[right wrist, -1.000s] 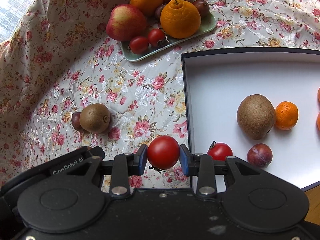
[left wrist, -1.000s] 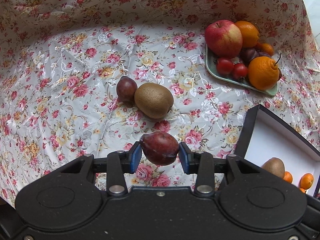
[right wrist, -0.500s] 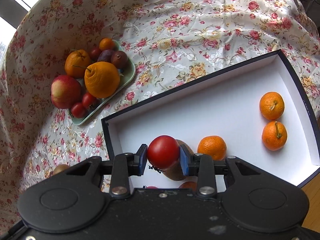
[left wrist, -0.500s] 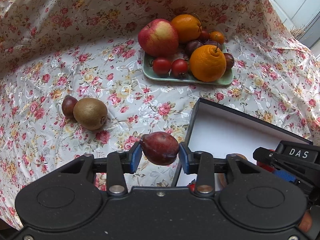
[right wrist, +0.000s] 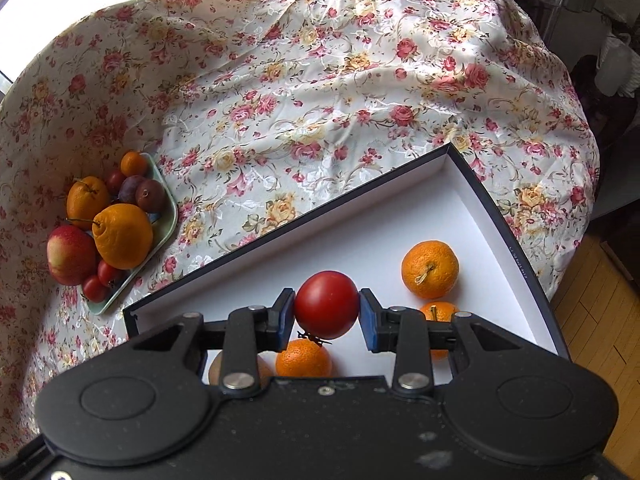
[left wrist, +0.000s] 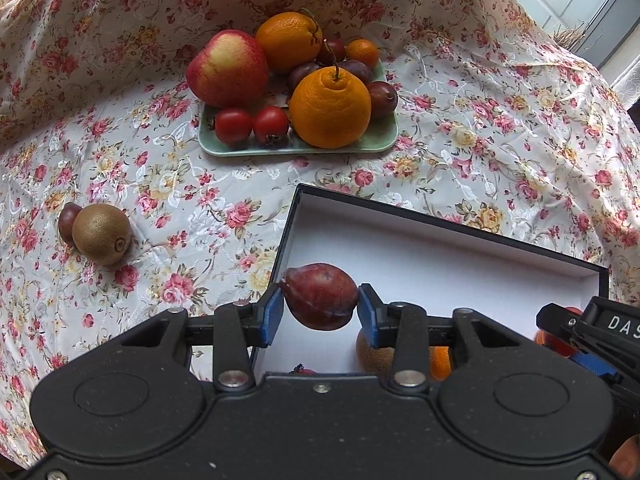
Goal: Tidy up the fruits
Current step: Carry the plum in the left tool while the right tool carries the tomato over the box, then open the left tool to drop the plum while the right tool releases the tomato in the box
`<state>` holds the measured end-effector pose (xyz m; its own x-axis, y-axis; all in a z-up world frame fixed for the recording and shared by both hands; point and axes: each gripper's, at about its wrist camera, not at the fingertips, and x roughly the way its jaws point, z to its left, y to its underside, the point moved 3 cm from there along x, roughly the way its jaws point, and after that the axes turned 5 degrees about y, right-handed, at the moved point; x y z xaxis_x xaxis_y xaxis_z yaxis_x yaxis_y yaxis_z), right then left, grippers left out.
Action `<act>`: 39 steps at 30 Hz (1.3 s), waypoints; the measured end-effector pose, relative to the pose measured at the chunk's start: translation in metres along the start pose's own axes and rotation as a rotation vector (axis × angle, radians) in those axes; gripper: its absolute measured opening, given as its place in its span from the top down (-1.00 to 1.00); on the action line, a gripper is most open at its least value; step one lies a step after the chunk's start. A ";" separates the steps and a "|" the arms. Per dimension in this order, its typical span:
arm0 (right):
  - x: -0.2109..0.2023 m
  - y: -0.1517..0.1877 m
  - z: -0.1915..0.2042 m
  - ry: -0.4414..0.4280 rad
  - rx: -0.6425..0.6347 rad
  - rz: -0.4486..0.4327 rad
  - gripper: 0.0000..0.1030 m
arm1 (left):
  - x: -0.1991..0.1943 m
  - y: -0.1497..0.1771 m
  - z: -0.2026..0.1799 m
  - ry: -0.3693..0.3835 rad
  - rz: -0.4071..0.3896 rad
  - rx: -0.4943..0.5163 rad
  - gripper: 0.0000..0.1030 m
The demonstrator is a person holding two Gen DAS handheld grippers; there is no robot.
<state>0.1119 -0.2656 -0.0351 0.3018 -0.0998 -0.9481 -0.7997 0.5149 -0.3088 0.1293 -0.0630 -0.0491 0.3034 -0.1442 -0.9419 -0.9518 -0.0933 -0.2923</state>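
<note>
A: What takes up the most room here?

B: The flowered cloth (left wrist: 500, 128) spread over the desk. On it lies a shallow box (right wrist: 496, 216) with dark walls and a white inside.

A: And after that?

B: A pale green tray (left wrist: 384, 140) on the cloth beyond the box. It carries an apple (left wrist: 228, 68), two big oranges (left wrist: 330, 110), two small tomatoes (left wrist: 234, 125), some dark plums and one little orange.

A: Anything loose on the cloth?

B: A kiwi (left wrist: 102, 234) well to the left of the box, with a dark plum (left wrist: 66, 222) touching its far side.

A: What is in the box?

B: Three mandarins (right wrist: 430, 268) show in the right wrist view, one of them partly behind the gripper, and a brown kiwi (right wrist: 214, 368) peeps out lower left.

A: The grippers?

B: The left gripper (left wrist: 320, 312) is clamped on a dark red plum (left wrist: 320, 296), both blue pads pressing its sides, held above the box's near left corner. The right gripper (right wrist: 327, 318) is clamped the same way on a red tomato (right wrist: 327, 304), held above the box's white floor, over the mandarins.
</note>
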 end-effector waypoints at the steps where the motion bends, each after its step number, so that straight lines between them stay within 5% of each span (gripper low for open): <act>1: 0.000 -0.001 -0.003 0.001 0.006 0.001 0.29 | 0.001 0.000 -0.002 -0.005 0.001 0.000 0.04; 15: 0.005 -0.011 -0.031 0.008 0.099 0.027 0.27 | 0.014 0.006 -0.019 -0.026 0.019 0.020 0.00; 39: 0.002 -0.001 -0.005 -0.006 0.038 0.038 0.27 | 0.006 0.004 0.009 -0.041 0.023 -0.040 0.00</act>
<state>0.1107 -0.2701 -0.0372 0.2749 -0.0744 -0.9586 -0.7901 0.5506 -0.2693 0.1268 -0.0551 -0.0579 0.2782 -0.1068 -0.9546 -0.9557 -0.1302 -0.2639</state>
